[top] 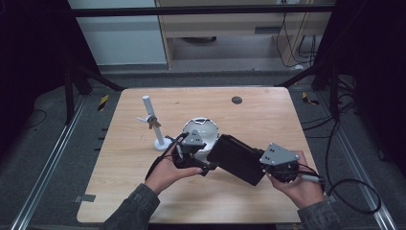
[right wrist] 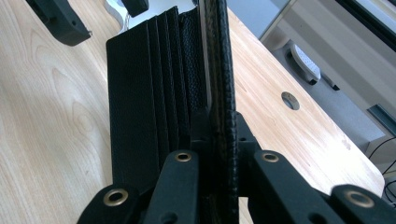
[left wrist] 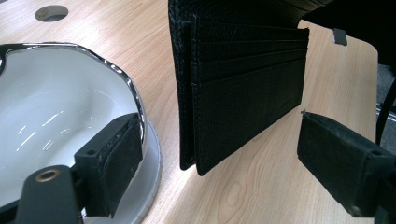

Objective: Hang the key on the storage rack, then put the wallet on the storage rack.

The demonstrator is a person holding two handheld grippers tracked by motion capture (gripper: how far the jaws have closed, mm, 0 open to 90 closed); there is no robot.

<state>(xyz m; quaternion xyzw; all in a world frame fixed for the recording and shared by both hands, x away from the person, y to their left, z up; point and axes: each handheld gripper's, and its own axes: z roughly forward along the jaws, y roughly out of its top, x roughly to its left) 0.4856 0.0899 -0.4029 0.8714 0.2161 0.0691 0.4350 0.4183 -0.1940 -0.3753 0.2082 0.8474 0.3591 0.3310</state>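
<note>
A person at a wooden table (top: 268, 115) held a black wallet (top: 237, 158) up off the surface between two hand-held grippers. The right gripper (right wrist: 215, 135) had its jaws clamped tight on one leaf of the wallet, near the edge, carrying all of its weight. The other leaf, lined with card slots, hung splayed open toward the left gripper (left wrist: 219, 163), whose jaws stood wide apart and held nothing, one pad (left wrist: 116, 158) just over the rim of a white bowl (left wrist: 51, 107) and the other out past the wallet's free edge.

From the room, the wallet looked to be hanging on edge just beside the bowl, its lower corner close to the tabletop but apparently not resting on it. A white stand (top: 154, 122) with a small key or tag (top: 153, 122) hanging from it stood on the far side of the bowl, near the left hand (top: 167, 172).

The risks seemed plain enough — a single pinch on thin leather, taken at one edge, could let the wallet pivot or slide out if the right hand (top: 299, 184) tilted. The left gripper's near jaw sat so close to the bowl's rim that closing or swinging inward could knock the bowl and nudge it toward the stand. If the left jaws closed too shallow, they might catch only the outer card-slot layer and peel it open rather than take the whole leaf — or miss the edge altogether
</note>
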